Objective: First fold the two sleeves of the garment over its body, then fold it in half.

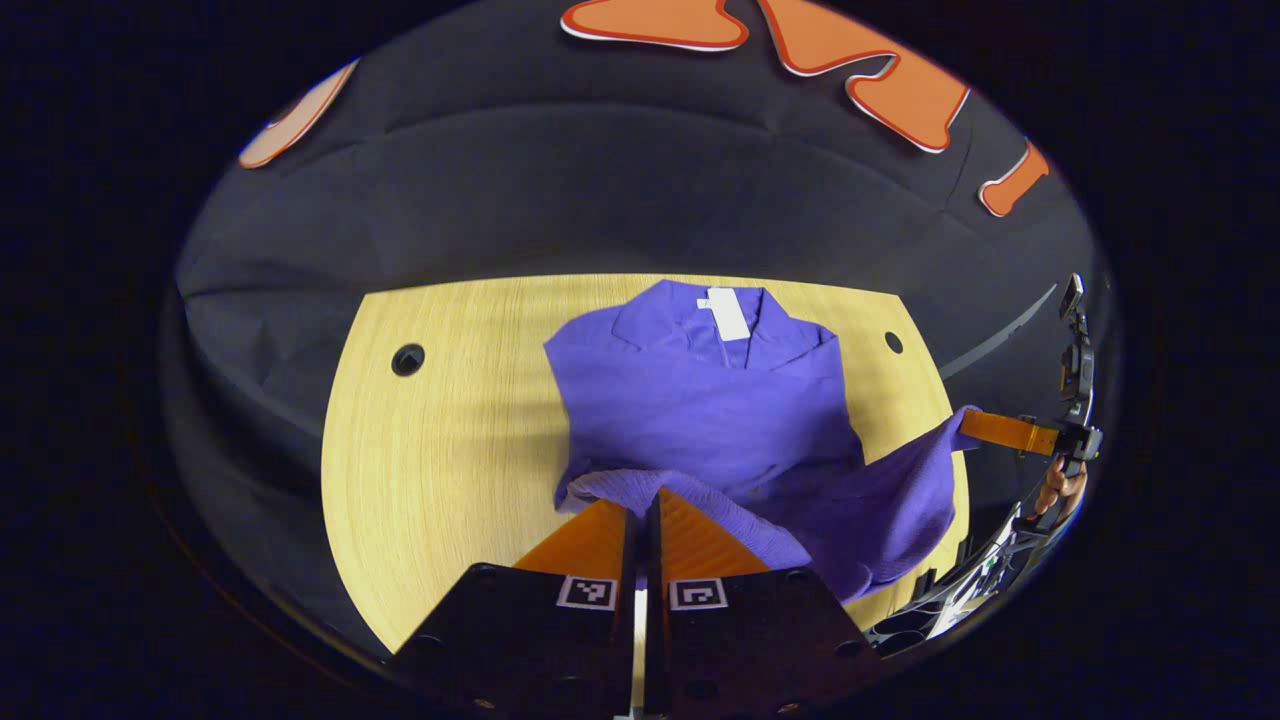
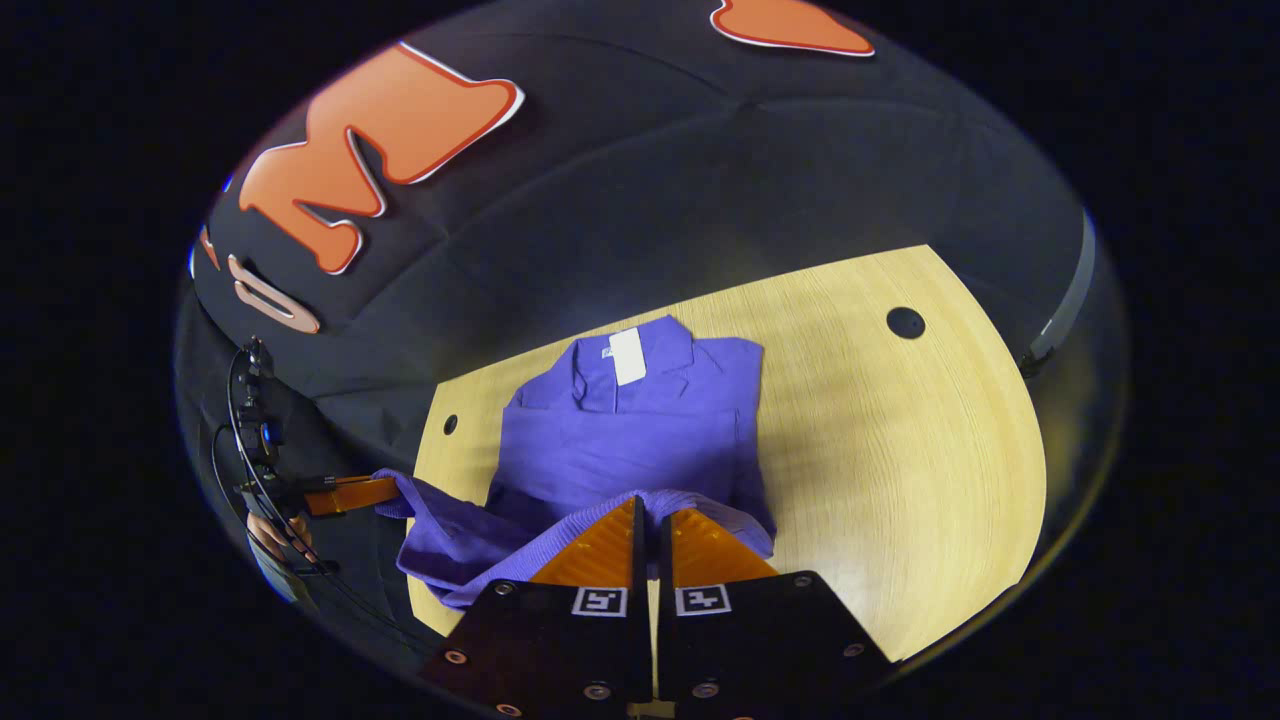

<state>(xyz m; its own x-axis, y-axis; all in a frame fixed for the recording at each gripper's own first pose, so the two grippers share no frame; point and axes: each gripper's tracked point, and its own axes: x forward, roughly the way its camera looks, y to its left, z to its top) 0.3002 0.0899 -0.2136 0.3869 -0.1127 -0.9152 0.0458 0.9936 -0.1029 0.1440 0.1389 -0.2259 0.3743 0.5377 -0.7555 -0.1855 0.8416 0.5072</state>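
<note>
The garment (image 1: pixel 700 400) hem is pinched at the table's (image 1: pixel 440 470) near edge by both grippers' fingers (image 1: pixel 640 520) (image 2: pixel 650 535), held for the halving fold.

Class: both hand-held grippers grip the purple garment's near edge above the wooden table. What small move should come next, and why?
Probably carry both hems forward toward the collar. The left hand-held gripper and right hand-held gripper each pinch the ribbed bottom edge of the purple garment, the body looks narrowed as if the sleeves are already folded in, and the edge is lifted off the table, so the half-fold seems under way.
</note>
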